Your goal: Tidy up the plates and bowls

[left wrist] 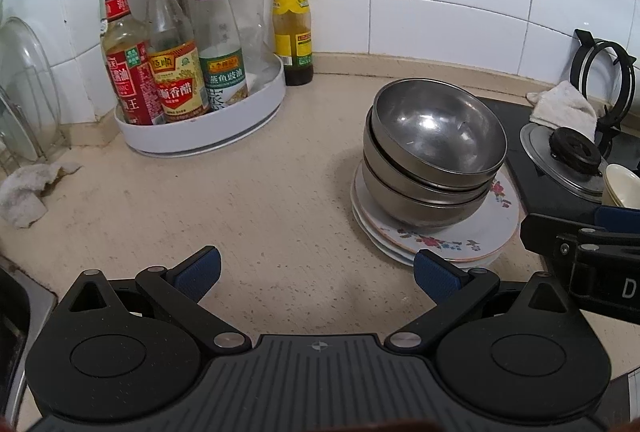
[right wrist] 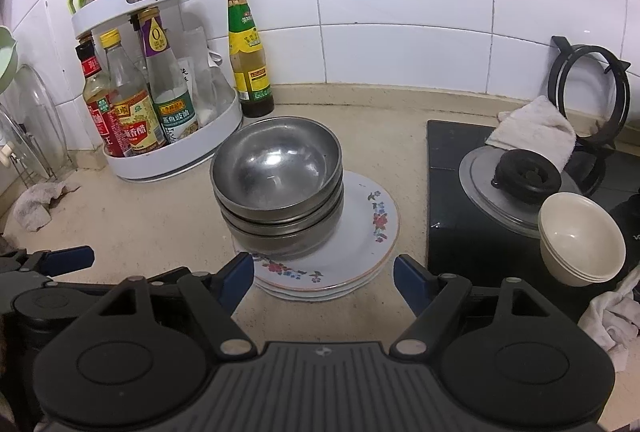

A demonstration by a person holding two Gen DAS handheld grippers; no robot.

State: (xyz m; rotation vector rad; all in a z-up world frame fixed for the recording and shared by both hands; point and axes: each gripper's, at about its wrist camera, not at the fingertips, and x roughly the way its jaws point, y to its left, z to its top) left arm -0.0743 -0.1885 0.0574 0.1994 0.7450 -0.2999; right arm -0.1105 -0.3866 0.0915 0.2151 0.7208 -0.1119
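Right gripper (right wrist: pixel 323 282), jaws spread and empty, sits nearer, its tips flanking the near rim of the stacked floral white plates (right wrist: pixel 366 232) carrying nested steel bowls (right wrist: pixel 278 167) at frame centre; left gripper (left wrist: pixel 316 272), likewise spread, has that stack off to its right.

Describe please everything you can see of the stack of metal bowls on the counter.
The metal bowls are dull grey, steel by the look, with scuffed, faintly shiny insides. At least three are nested, mouths up, the top one empty. The stack leans slightly and sits off-centre on the flowered plates, which lie stacked on the beige counter. Nothing else touches the bowls; both grippers, the left and the right, are open and short of them.
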